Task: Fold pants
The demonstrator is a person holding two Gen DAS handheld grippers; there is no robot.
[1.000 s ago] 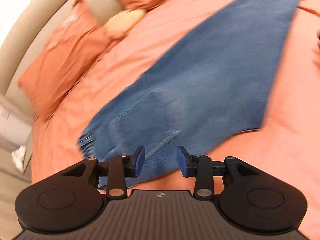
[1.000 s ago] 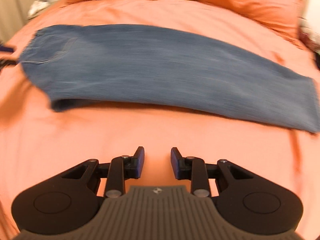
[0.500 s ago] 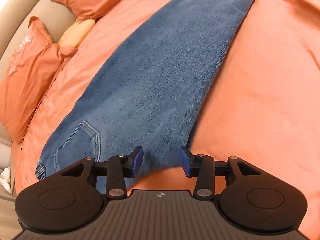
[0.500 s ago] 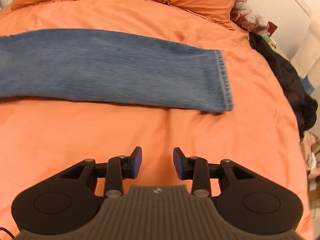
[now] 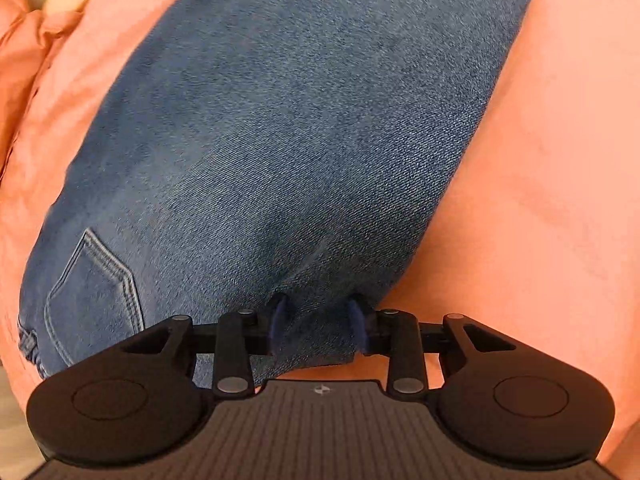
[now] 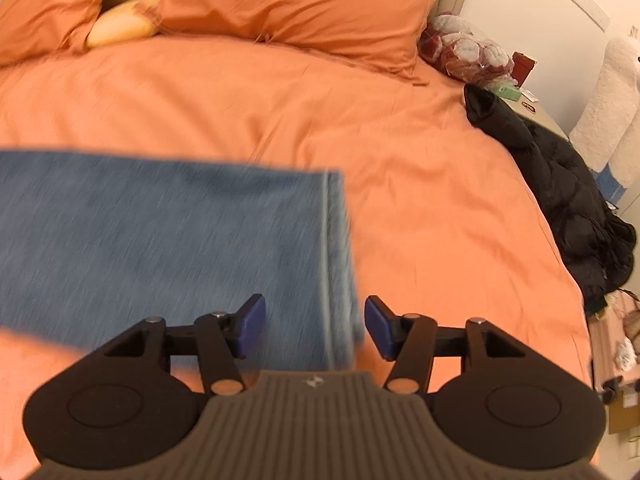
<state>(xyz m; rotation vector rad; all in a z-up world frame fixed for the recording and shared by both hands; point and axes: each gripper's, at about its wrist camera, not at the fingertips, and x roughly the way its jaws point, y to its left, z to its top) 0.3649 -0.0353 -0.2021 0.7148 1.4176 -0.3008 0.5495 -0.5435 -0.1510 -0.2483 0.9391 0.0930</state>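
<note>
The pants point(image 5: 280, 140) lie flat and lengthwise on the orange bed point(image 5: 552, 208), already doubled leg on leg; they serve as the landmark here. At the left, the waist end is met by the left hand-held gripper point(image 5: 318, 322), whose fingers are spread apart and pressed into the denim, with the near edge of the pants between them; nothing is clamped yet. The back pocket point(image 5: 96, 284) is seen to the left of that gripper. A good grasp is judged to need both layers taken together close to the edge, so that the lower layer is not left behind when the cloth is lifted.

At the right, the leg hem point(image 6: 334, 240) is approached by the right hand-held gripper point(image 6: 314, 326), which is released, with its fingers straddling the hem corner; whether the cloth is touched cannot be told, as the view is blurred. The two ends are best closed on evenly and lifted together, so that the fold falls straight.

Beyond the pants, toward the pillows point(image 6: 304, 4), a wide stretch of bedding is free. To the right of the hem, bare bedding runs up to a black jacket point(image 6: 560, 184) at the bed's edge, which should be kept clear of.
</note>
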